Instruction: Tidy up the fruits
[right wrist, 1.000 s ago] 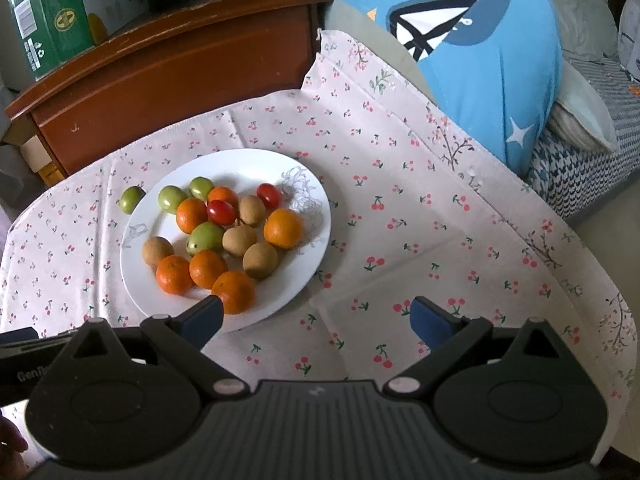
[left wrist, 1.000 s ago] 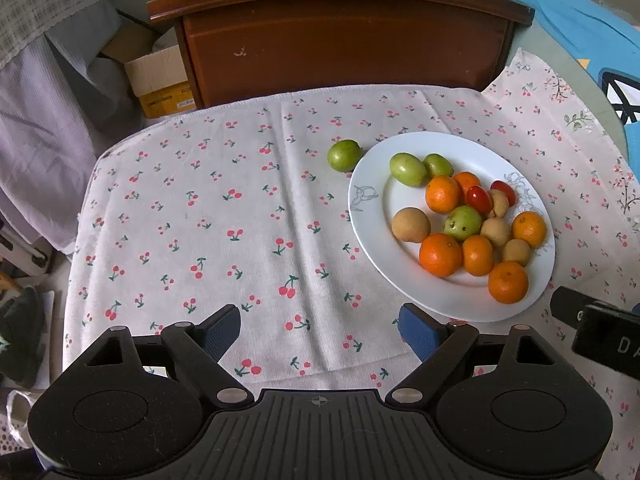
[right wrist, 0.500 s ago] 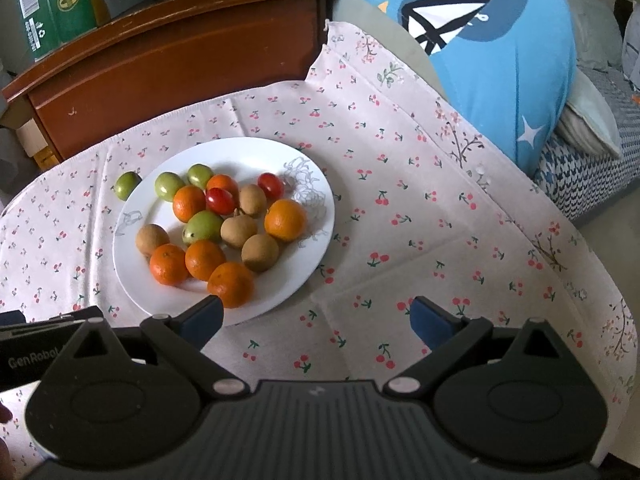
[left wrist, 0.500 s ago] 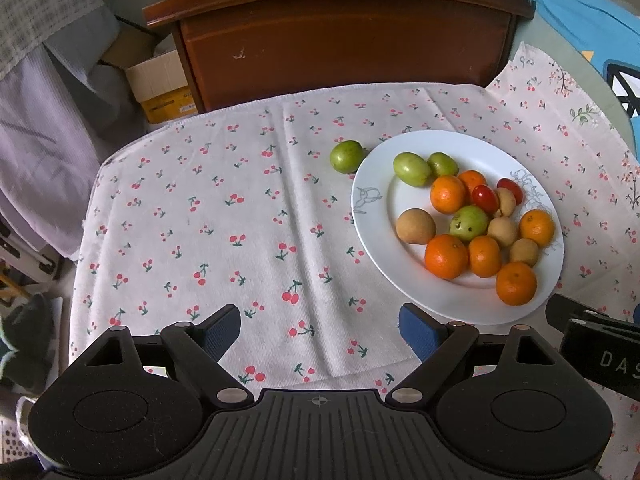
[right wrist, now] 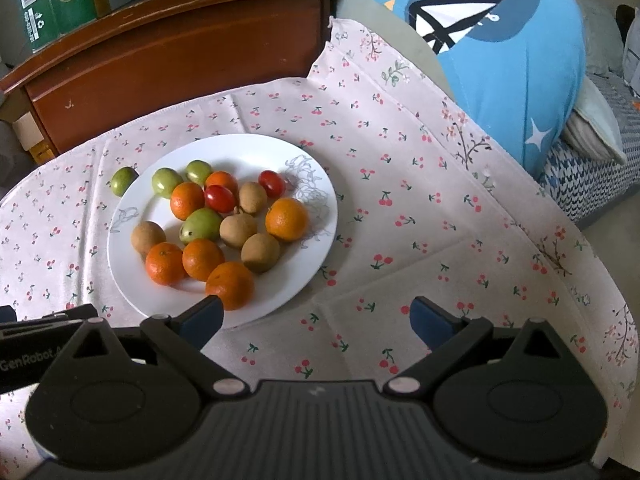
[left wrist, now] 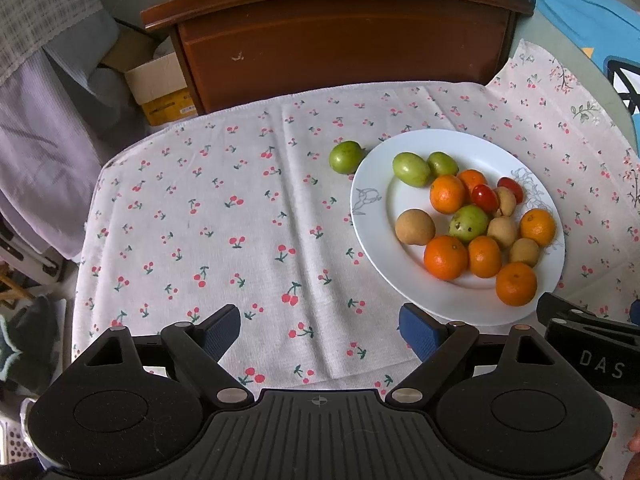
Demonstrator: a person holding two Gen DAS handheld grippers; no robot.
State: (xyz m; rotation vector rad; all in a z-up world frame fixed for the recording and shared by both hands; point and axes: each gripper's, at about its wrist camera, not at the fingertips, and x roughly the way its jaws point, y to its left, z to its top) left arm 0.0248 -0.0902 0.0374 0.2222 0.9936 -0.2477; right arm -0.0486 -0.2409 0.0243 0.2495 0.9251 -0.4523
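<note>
On cherry cloth (left wrist: 224, 216): white plate (left wrist: 380, 240), mixed fruit heaped.
Beside plate rim: lone green fruit (left wrist: 345, 157), on cloth.
Left gripper (left wrist: 320, 330): jaws apart, empty.
Right gripper (right wrist: 316, 318): jaws apart, empty.

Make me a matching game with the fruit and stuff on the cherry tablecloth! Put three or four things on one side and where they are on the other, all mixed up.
Things:
1. lone round green fruit
2. two small red tomatoes
3. wide white plate
4. green cardboard box

Places:
A. on top of the brown wooden cabinet
B. on the cherry-print cloth, holding the pile of fruit
C. on the cloth just outside the plate's rim
D. on the plate among the oranges

Pairs: 1-C, 2-D, 3-B, 4-A
</note>
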